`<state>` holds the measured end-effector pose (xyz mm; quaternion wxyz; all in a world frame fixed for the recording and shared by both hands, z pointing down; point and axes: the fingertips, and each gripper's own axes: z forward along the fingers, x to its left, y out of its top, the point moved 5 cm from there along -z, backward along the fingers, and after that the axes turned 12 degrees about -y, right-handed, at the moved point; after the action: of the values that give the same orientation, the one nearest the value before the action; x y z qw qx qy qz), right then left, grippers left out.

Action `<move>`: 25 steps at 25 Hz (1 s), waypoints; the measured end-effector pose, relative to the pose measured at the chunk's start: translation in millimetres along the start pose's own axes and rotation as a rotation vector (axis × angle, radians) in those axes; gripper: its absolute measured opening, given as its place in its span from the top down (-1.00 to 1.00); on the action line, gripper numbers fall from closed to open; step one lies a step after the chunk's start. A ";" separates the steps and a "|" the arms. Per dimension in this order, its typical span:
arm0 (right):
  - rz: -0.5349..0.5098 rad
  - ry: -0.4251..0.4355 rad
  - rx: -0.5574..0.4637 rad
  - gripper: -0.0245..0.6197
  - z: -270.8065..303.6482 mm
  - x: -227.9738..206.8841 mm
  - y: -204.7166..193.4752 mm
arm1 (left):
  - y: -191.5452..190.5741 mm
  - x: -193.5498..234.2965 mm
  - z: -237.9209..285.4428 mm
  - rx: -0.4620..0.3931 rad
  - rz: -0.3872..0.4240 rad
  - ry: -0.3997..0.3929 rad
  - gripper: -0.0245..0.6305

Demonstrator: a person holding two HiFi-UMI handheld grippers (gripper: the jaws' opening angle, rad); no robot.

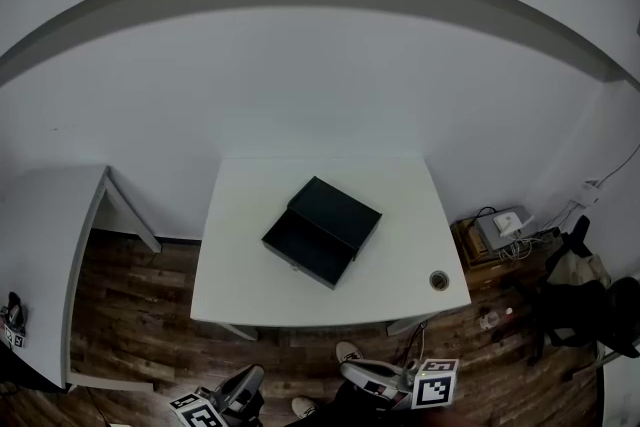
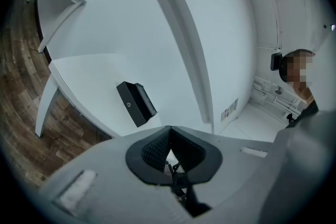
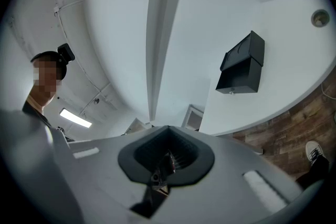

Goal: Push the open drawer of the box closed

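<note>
Left tongs (image 2: 169,131) low, short of the near bench (image 1: 410,275) edge, over wood floor (image 1: 140,295); tips together, nothing held. Black box (image 1: 338,208) mid-bench, set askew; drawer (image 1: 306,251) pulled out toward near-left, with what is probably a small knob (image 3: 230,92) on its front. Right tongs (image 3: 168,130) likewise closed on nothing, well apart from box

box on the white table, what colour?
Black box with open drawer: plain black, no pattern visible; clearest in the head view.
</note>
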<state>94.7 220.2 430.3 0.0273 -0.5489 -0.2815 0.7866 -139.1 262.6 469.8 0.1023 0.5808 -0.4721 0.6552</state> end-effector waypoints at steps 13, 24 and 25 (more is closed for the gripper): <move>-0.004 0.001 -0.025 0.90 -1.2 -5.0 8.8 | -2.4 0.3 -2.0 -0.006 -0.003 0.006 0.93; 0.009 -0.080 -0.102 0.82 -14.1 -21.6 29.0 | -12.0 1.1 1.5 0.013 -0.020 0.004 0.93; 0.003 -0.088 -0.106 0.82 -15.2 -24.0 33.7 | -12.9 1.9 2.6 0.012 -0.023 0.007 0.92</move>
<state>126.5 189.7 431.1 -0.0154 -0.5147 -0.3231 0.7940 -129.1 266.8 477.5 0.1079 0.5844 -0.4613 0.6588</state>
